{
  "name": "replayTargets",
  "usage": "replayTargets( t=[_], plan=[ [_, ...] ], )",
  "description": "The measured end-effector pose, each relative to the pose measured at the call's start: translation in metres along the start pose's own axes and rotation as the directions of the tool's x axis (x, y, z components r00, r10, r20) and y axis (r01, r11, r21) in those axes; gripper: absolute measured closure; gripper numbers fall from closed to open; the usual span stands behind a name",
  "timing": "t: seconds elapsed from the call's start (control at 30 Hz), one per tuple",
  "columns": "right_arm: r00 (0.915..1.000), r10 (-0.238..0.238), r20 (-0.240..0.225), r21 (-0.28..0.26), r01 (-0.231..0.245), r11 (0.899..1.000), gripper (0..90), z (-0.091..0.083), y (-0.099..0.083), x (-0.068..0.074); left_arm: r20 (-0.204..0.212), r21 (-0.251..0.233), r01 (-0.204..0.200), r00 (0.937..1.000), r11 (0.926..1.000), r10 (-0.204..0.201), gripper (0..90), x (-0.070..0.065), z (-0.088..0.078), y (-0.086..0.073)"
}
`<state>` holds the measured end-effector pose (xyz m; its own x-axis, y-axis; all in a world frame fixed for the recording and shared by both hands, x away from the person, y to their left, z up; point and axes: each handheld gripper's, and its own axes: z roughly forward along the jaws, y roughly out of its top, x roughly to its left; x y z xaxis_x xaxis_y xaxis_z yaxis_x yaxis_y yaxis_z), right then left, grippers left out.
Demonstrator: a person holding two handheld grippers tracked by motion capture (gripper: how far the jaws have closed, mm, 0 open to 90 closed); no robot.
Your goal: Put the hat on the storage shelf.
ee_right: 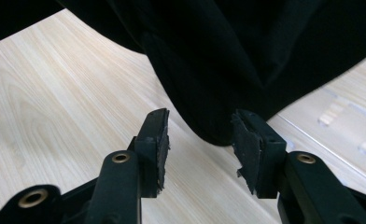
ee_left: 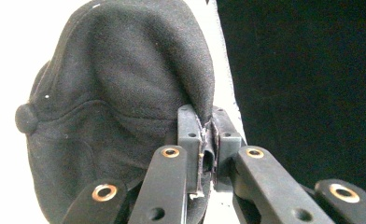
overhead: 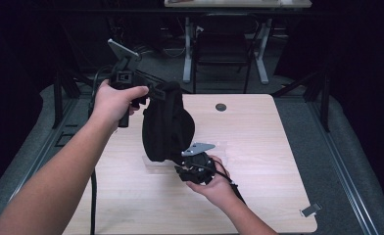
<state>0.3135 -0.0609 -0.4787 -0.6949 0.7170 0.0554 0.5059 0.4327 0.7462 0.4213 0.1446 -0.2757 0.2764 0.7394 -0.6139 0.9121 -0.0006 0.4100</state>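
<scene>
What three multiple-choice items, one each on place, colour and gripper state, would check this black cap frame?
1. Where is the black cap?
A. flat on the table
B. hanging from the left gripper
C. on the chair

2. What colour is the table top?
A. light wood
B. white
C. green

3. How does the right gripper stand?
A. shut on the cap
B. shut on nothing
C. open below the cap

Key: 1 B, its jaws pinch the cap's edge; 2 A, pale wood grain shows; 3 C, both pads stand apart beside the fabric.
</scene>
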Motion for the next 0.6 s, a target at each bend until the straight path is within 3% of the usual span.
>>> replayTargets(
  t=[0.1,0.43,0.6],
  plan=[
    [0.9998,-0.017,0.006,0.01,0.017,1.0,55.2,0.004,0.005,0.003,-0.002,-0.002,0.001,1.0,1.0,-0.001,85.1,0.0,0.0,0.0],
    [0.9997,0.015,0.02,0.01,-0.016,1.0,64.3,0.016,0.01,0.004,-0.001,0.002,-0.003,1.0,1.0,0.003,85.1,0.0,-0.001,-0.001],
    [0.9993,-0.018,0.032,0.006,0.018,1.0,69.1,0.011,0.007,0.003,0.003,0.001,-0.006,1.0,1.0,0.006,85.1,-0.001,-0.002,-0.002]
  ],
)
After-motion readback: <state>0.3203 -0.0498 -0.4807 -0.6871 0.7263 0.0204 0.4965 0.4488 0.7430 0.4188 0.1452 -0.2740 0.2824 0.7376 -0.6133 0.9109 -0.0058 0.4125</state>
